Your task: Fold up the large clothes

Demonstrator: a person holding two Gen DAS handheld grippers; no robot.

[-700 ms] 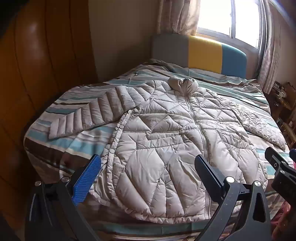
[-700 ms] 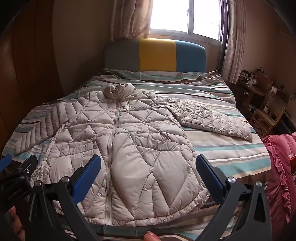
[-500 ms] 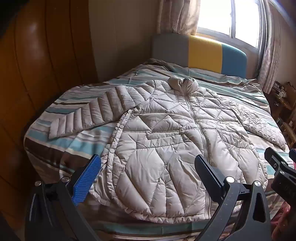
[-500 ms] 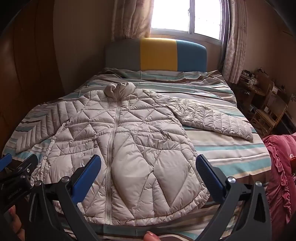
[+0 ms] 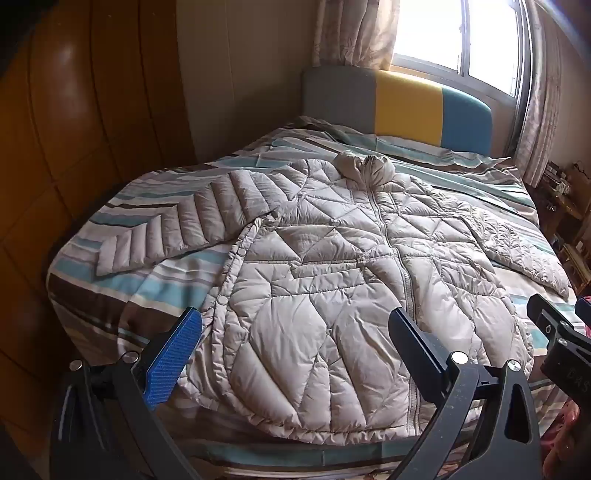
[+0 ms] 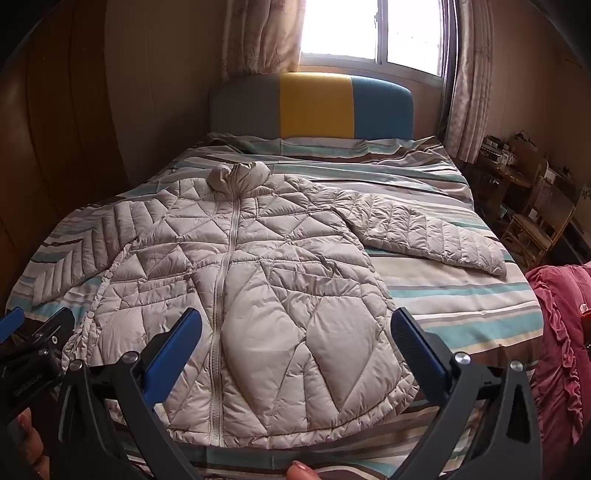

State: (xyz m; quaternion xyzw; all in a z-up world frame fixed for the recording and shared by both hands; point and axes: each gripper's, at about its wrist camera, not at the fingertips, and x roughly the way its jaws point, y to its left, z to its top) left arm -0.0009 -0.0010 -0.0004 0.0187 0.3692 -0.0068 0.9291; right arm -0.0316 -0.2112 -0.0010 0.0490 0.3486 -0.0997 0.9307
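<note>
Pale grey quilted fabric — one puffer jacket (image 6: pixel 251 295) lies front-up and zipped on the bed, collar toward the headboard and hem toward the foot edge nearest the cameras. It has two sleeves: one sleeve (image 5: pixel 173 229) is spread out toward the wooden wall side, the other sleeve (image 6: pixel 428 236) is angled out toward the window side, both flat on the cover. A single zip (image 6: pixel 225 295) runs down the middle from collar to hem. Two grippers are present. The left gripper (image 5: pixel 295 350) hangs above the foot of the bed with its two fingers spread wide, one blue-padded finger (image 5: pixel 173 354) over the hem corner near the wall side, holding nothing and not touching the cloth. The right gripper (image 6: pixel 295 350) is likewise spread wide over the hem, its blue-padded finger (image 6: pixel 173 354) near the zip line — nothing held, no contact visible. Each gripper also appears at the edge of the other's view. Beneath the jacket is one striped bedcover (image 6: pixel 461 295) in teal, brown and cream. One headboard (image 6: pixel 314 107) has three panels: grey, yellow, blue. One window (image 6: pixel 373 29) sits behind it with two curtains. A pink ruffled fabric (image 6: pixel 557 332) lies beside the bed.
</note>
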